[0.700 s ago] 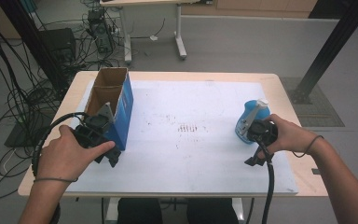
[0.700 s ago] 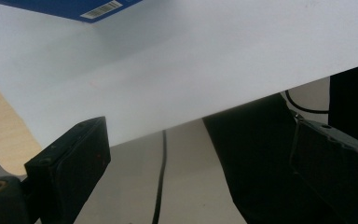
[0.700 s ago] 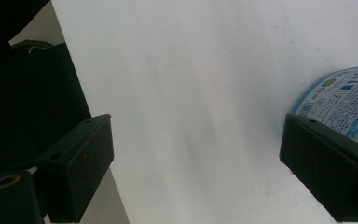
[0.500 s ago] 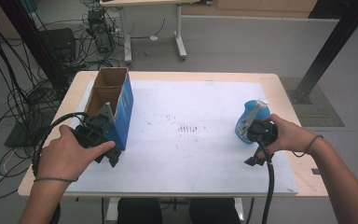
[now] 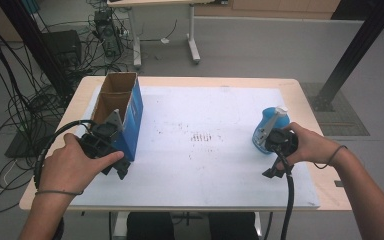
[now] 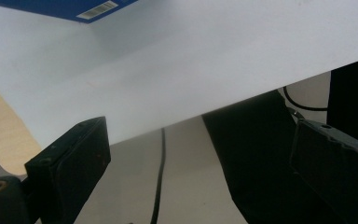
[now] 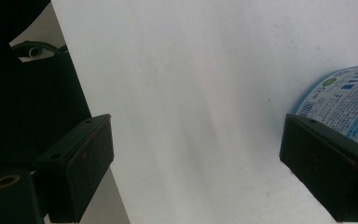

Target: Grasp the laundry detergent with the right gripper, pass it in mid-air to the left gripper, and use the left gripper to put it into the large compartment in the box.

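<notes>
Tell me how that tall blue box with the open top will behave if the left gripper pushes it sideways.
The blue box stands tall on a narrow base, so a push high up would probably tip it rather than slide it. Its top is open and looks empty, so it is likely light. The walls look like thin cardboard and may flex. The left gripper is beside it with open jaws.

I saw a blue cardboard box (image 5: 129, 120) with a plain brown inside and a white barcode patch, and a light blue plastic pouch (image 5: 269, 127) printed with white and green labels. The white paper sheet (image 5: 205, 165) carried dark speckled marks over the pale wooden table (image 5: 300, 95). Both grippers were black.
</notes>
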Demonstrator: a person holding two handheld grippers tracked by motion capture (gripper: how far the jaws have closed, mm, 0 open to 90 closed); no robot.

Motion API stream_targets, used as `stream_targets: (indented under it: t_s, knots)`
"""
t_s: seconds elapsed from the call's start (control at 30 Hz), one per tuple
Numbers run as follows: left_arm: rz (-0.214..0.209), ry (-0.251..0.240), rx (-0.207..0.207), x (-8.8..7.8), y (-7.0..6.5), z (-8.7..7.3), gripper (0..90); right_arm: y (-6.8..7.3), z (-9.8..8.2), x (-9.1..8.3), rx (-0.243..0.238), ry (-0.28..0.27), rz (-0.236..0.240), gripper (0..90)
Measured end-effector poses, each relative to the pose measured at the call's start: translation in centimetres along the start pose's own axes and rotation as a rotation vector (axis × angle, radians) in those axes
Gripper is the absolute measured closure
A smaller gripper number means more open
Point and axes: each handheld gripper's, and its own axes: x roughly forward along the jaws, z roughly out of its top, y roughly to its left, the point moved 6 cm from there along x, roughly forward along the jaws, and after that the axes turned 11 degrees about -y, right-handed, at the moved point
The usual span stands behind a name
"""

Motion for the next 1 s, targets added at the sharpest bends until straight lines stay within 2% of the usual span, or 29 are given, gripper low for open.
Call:
stream_targets:
  t_s: [0.2,0.8,0.83,1.0]
  knots:
    - [-0.033,0.0,0.026,0.0,-0.6,0.5,5.3,0.1,-0.6,-0.4,0.016,0.001,-0.005,9.6]
    - [-0.065,0.006,0.113,0.9,-3.6,2.3,5.3,0.6,-3.3,-1.9,0.076,0.006,-0.041,9.8]
    - [-0.072,-0.011,0.12,1.0,-3.9,2.4,5.4,0.7,-3.5,-2.0,0.081,0.003,-0.048,9.8]
    - [-0.08,-0.021,0.143,1.2,-4.7,2.9,5.4,0.7,-4.2,-2.3,0.102,-0.007,-0.057,9.8]
